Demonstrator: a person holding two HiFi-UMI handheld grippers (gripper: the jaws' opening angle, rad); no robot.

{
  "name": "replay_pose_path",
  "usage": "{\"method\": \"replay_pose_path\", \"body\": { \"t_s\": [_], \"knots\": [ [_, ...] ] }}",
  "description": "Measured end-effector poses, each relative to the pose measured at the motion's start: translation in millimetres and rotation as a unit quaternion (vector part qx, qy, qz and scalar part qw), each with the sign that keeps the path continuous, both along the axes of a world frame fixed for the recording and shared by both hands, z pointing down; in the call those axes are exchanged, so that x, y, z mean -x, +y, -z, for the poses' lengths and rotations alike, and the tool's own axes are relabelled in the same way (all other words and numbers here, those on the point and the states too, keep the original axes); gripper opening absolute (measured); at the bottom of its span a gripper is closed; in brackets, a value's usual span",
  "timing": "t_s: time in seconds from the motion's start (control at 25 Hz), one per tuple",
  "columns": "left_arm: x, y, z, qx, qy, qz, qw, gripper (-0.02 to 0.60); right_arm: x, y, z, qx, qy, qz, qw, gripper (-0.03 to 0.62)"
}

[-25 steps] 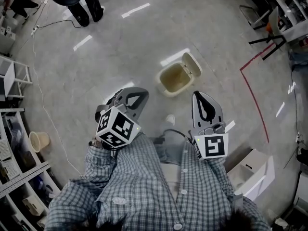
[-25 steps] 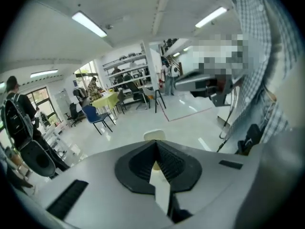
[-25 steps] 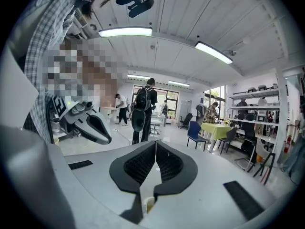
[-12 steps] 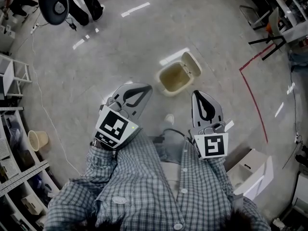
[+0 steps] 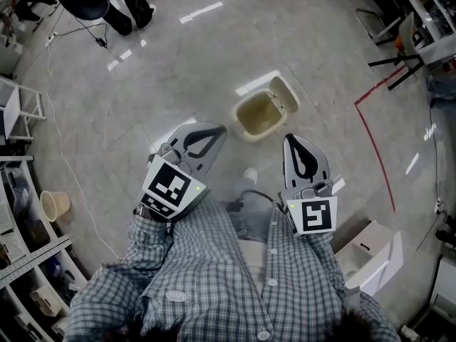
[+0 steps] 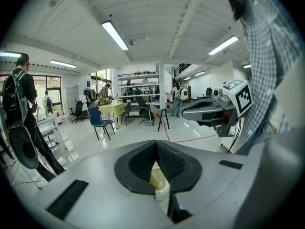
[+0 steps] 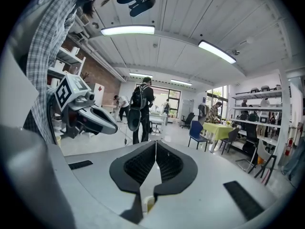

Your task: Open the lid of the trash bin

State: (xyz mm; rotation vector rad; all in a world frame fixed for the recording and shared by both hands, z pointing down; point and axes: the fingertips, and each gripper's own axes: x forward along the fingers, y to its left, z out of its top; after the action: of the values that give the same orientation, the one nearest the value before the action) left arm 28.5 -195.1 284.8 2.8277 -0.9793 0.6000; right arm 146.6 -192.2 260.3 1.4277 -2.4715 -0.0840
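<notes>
Underfoot, a glossy grey floor (image 5: 178, 63) is shining, red tape (image 5: 375, 152) running right of the jaws. Left gripper (image 5: 218, 129) and right gripper (image 5: 291, 139) are hanging closed, empty. The trash bin (image 5: 243, 127) is standing just beyond their tips, lid (image 5: 288, 95) open.

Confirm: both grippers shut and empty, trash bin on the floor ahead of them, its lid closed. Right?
Not the lid. The head view shows the trash bin with its lid swung open and the inside of the bin showing. The rest holds: the left gripper and right gripper are both shut and empty, and the bin stands on the floor ahead of them.
</notes>
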Motion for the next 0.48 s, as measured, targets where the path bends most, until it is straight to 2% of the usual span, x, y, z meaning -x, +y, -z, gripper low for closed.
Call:
{"method": "replay_pose_path", "body": {
  "t_s": [0.48],
  "knots": [
    [-0.7, 5.0, -2.4, -0.001, -0.003, -0.01, 0.9999, 0.005, 1.3, 5.2, -2.2, 0.002, 0.008, -0.004, 1.0, 0.021]
  ]
}}
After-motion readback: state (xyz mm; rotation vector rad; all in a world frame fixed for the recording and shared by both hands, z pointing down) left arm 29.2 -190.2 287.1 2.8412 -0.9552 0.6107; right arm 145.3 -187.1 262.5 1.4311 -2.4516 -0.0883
